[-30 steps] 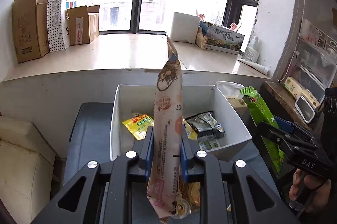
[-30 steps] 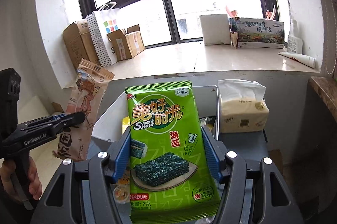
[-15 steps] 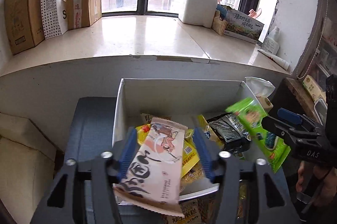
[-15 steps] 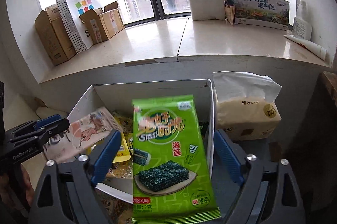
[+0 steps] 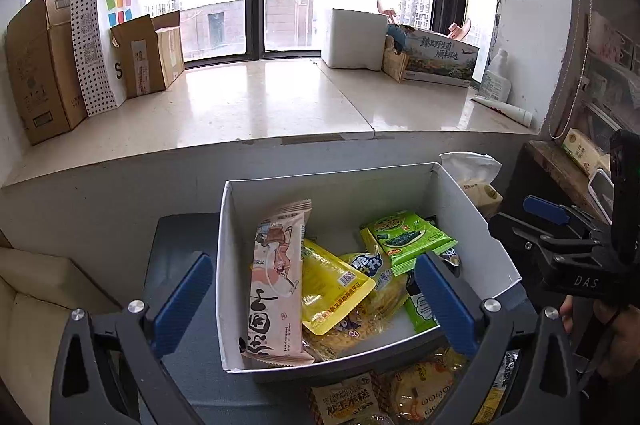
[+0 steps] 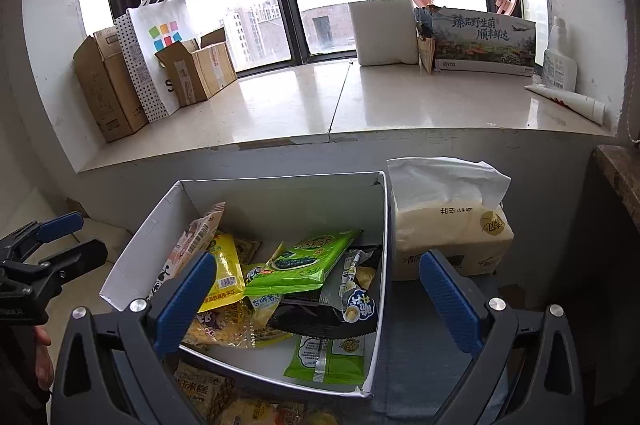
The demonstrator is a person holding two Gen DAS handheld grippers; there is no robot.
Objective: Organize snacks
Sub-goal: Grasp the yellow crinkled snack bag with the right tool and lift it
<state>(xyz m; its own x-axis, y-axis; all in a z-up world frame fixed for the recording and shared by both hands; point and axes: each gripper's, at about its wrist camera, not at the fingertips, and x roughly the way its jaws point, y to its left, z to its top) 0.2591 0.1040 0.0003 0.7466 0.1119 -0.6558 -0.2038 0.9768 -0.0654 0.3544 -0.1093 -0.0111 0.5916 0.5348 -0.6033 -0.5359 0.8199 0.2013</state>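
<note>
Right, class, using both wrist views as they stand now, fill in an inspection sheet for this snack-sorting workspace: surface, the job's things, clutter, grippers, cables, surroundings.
Surface: dark tabletop carrying the white box.
Job's things: pink snack packet leaning inside the box's left side; green seaweed packet lying on other packets; more snacks outside, at the near edge.
Clutter: tissue pack beside the box.
Grippers: left gripper open, empty; right gripper open, empty.
Cables: nothing seen.
Surroundings: windowsill with cardboard boxes, paper bag, printed carton.
</note>
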